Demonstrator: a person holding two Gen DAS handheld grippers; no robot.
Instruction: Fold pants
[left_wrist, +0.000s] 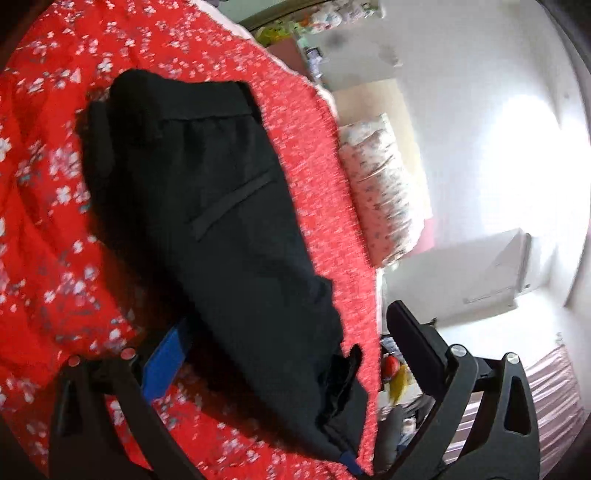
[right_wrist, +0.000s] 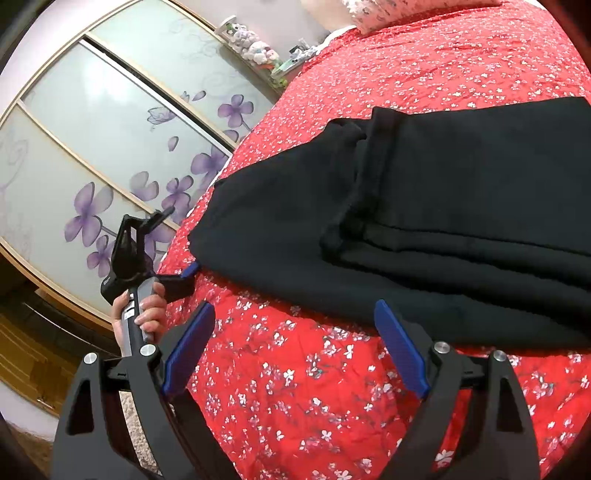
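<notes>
Right wrist: right tool (right_wrist: 295, 347) spread wide, empty, black pants (right_wrist: 424, 225) folded on red bedspread (right_wrist: 295, 398) just ahead; left tool (left_wrist: 295, 354) wide, pants between fingers.

A home bedroom: red floral bedspread (right_wrist: 332, 369), pillow (left_wrist: 380, 188), sliding flower-printed wardrobe doors (right_wrist: 110, 147).

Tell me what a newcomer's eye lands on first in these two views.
The black pants, folded in layers, lie dark against the red floral bedspread that fills both views. The open right gripper hovers over the spread just short of them. Behind, purple flowers decorate the frosted wardrobe doors.
</notes>
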